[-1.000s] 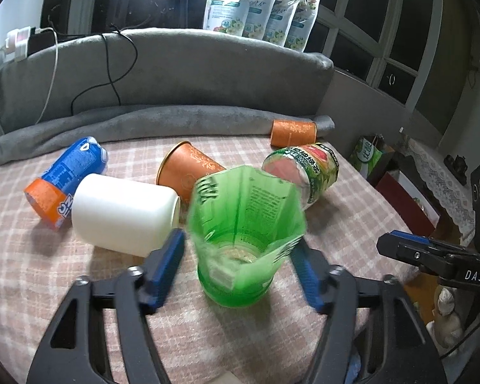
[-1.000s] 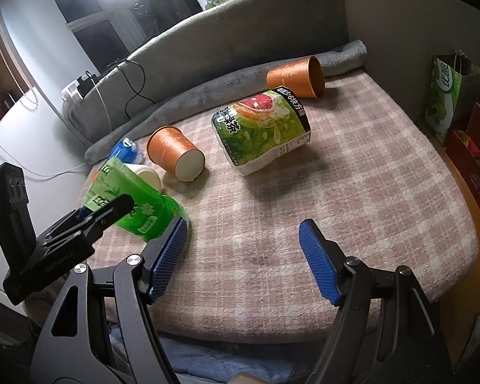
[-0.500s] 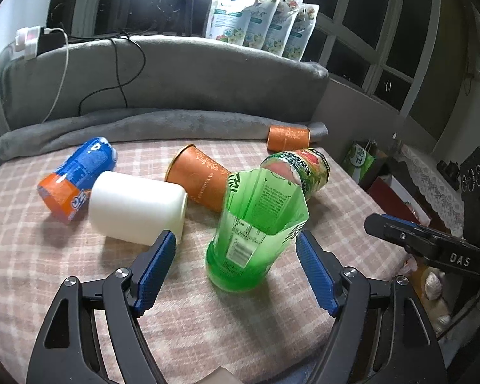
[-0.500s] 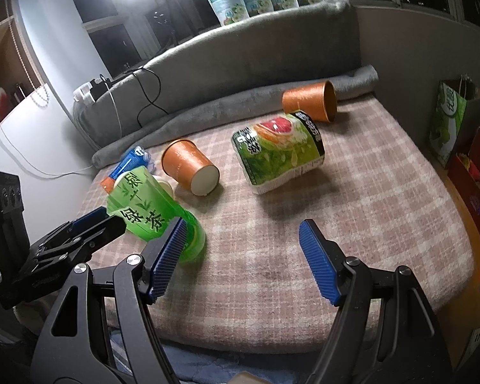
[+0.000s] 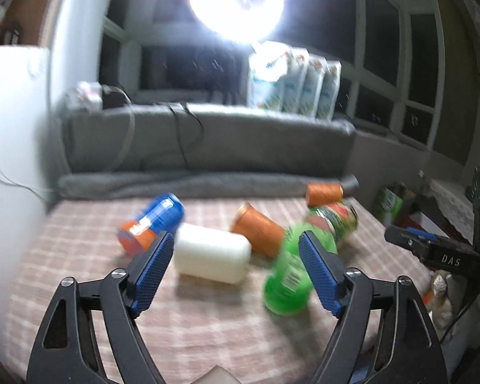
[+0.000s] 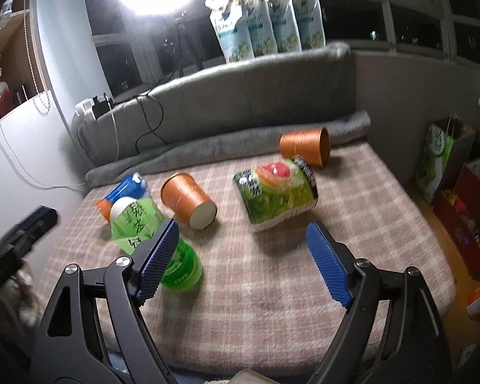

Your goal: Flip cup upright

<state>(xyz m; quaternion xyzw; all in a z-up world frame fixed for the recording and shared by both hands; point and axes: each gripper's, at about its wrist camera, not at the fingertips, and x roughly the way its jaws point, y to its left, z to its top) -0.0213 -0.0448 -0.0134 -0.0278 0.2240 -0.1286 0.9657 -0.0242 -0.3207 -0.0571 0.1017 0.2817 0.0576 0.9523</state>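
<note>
Left wrist view, blurred by motion: the left tongs are spread wide with nothing between the blue pads. The green cup stands on its base on the plaid-covered bed, its long axis close to vertical, leaning a little to the right, with its mouth at the top. The right-hand pad overlaps the cup in the picture, but whether it touches cannot be told. A white cup lies on its side just to the left of the green one, and behind it are a blue-and-orange can and an orange cup, both lying down. A printed green container lies behind the green cup.

Right wrist view: the right tongs are likewise released and empty, over bare plaid. The green cup sits at the left, base on the bed, its crumpled open top uppermost and tilted towards the left, partly hidden by the left pad. The orange cup lies on its side, its white base towards the camera. The printed green container lies on its side beyond the tongs. A second orange cup lies near the grey bolster.
</note>
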